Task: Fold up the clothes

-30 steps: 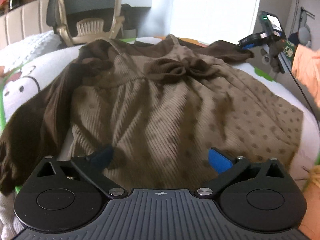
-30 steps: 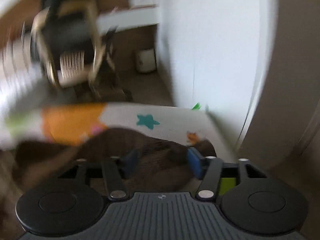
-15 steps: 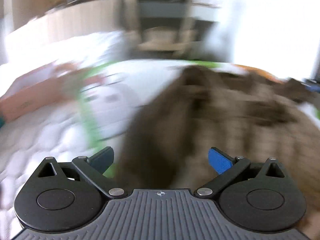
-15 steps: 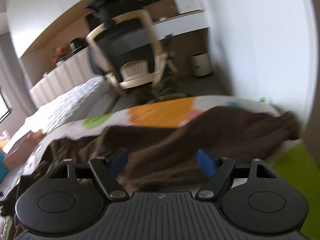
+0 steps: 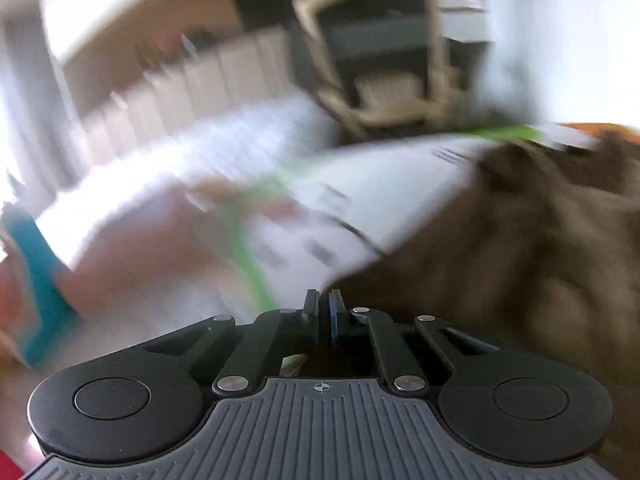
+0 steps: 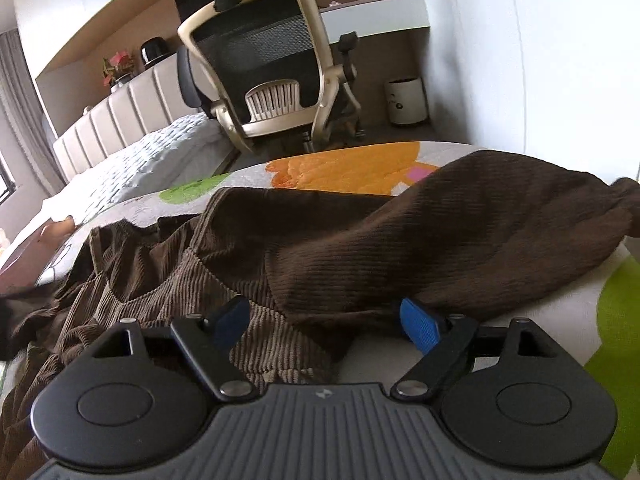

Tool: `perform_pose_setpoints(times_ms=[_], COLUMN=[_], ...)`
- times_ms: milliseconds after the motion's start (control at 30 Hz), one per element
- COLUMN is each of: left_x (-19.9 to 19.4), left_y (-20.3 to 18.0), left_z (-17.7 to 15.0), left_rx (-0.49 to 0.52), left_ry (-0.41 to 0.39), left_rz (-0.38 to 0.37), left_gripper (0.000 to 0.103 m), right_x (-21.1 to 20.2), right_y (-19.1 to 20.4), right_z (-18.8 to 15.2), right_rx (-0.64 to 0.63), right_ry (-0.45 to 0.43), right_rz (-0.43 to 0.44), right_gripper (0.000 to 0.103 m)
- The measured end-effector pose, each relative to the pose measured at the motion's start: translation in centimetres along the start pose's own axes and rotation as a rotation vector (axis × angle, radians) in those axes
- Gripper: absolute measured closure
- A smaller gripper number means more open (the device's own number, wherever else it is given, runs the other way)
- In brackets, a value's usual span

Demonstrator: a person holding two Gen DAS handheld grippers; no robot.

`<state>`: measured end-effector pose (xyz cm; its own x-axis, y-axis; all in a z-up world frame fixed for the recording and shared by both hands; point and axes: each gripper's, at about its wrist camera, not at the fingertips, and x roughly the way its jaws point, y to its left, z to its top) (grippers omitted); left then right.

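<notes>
The left tool (image 5: 324,312) has its two fingers pressed together with only a thin slit between them; the view from it is heavily smeared, and whether any cloth is pinched between the tips cannot be told. Brown fabric of the dress (image 5: 532,264) fills the right side of that view, coming down to just beside the closed tips, and a white patterned mat (image 5: 384,184) with a green stripe runs off to the left. The right tool (image 6: 324,322) stands wide open, its blue pads well apart, low over the garment and gripping nothing. In the right wrist view the dress (image 6: 208,276) lies spread on the mat (image 6: 348,168), which carries orange and green patches; its lighter corduroy body lies toward the left, and a dark brown sleeve (image 6: 472,232) stretches toward the mat's right edge, its cuff bunched at the far right. Beyond the mat's far edge stand an office chair (image 6: 272,60), a bed (image 6: 160,152) with a padded headboard, and a small white bin (image 6: 406,100) by the wall.
</notes>
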<state>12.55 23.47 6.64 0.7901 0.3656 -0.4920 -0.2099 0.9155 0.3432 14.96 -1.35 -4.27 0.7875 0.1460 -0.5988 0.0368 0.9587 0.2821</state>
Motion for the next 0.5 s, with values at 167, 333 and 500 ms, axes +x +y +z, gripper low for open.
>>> perform_pose_setpoints(times_ms=[167,333,500], left_x=[4.0,2.5,-0.1], left_y=[3.3,5.9,6.7], left_z=[1.9,0.2,-3.0], left_rx=[-0.039,-0.306,-0.690], left_ry=[0.010,0.079,0.143], left_rz=[0.182,0.042,-0.286], left_gripper=[0.098,0.047,0.009], right_x=[-0.1,0.0,0.1], right_y=[0.0,0.2,0.3], right_z=[-0.5,-0.7,-0.7], right_rx=[-0.009,-0.017,-0.019], right_ry=[-0.006,-0.012,-0.018], right_rz=[-0.027,-0.021,-0.012], right_gripper=[0.014,0.008,0.006])
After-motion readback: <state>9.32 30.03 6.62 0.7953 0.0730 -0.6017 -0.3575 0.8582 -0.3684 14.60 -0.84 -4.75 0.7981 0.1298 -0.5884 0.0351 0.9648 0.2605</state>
